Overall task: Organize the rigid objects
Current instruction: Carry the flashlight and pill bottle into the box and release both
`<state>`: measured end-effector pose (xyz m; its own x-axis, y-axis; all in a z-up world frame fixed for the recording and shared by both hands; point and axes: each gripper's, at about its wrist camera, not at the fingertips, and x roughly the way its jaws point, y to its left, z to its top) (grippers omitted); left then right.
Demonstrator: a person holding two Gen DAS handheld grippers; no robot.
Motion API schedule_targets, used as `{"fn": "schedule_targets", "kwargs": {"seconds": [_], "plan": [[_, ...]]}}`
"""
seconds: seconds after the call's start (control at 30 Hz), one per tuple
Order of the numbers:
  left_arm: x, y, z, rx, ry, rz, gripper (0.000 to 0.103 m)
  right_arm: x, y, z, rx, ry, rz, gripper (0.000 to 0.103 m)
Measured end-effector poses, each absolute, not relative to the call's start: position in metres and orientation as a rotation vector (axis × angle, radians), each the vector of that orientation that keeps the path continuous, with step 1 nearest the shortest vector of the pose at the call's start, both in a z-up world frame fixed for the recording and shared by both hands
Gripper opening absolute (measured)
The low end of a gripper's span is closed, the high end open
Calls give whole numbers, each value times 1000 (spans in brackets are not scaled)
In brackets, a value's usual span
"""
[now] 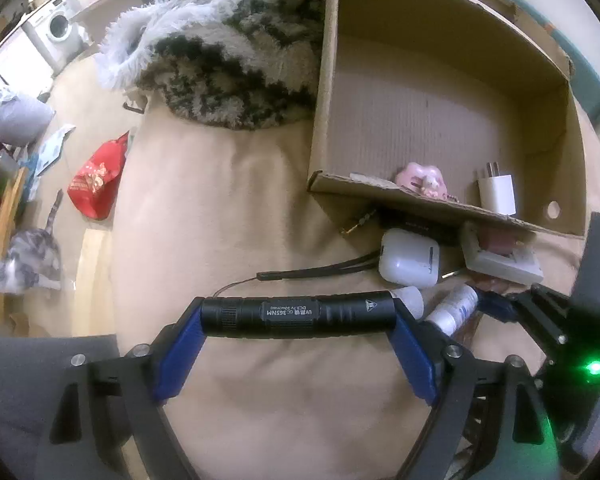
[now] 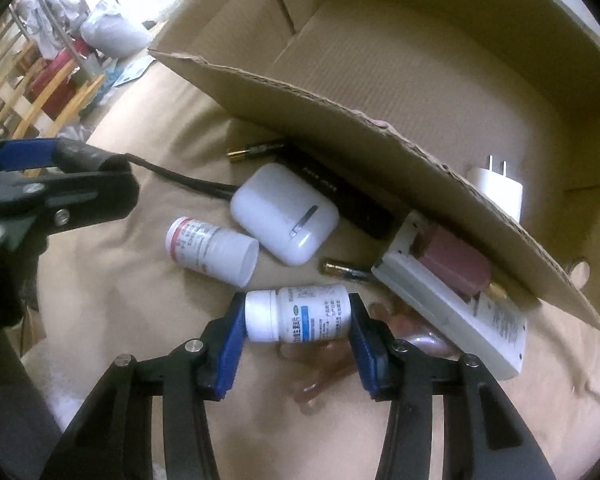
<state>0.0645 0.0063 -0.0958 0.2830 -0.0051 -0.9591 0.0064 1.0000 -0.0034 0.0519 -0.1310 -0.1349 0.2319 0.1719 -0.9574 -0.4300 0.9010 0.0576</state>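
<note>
The left gripper [image 1: 298, 314] holds a black flashlight [image 1: 298, 314] end to end between its blue pads, lifted over the beige bed [image 1: 220, 200]. That lengthwise pinch leaves only the two end faces in contact, so a tilt or bump could let it pivot out, and its trailing strap [image 1: 320, 270] could snag the clutter. The right gripper [image 2: 298, 314] is closed on a white pill bottle [image 2: 298, 314], also end to end; the smooth cap could slide off the pad. Just beyond lie a second bottle [image 2: 210, 250], a white earbud case [image 2: 284, 220], loose batteries [image 2: 346, 271] and a white charger block [image 2: 452, 300], tucked under the folded-down flap of the cardboard box [image 1: 440, 120]. That flap could catch either load on its way in. Inside the box a plug adapter [image 1: 496, 192] and a pink figurine [image 1: 422, 182] crowd the near edge.
</note>
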Motion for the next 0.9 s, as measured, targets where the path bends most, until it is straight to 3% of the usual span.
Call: {"fn": "schedule_targets", "kwargs": {"seconds": [0.43,0.9], "plan": [[42,-12,-57,77,1150,-88,85,33,-191,-79,-28,1161,353,49],[42,-40,101,94,744,-202,85,48,-231,-2,179,974,270,49]]}}
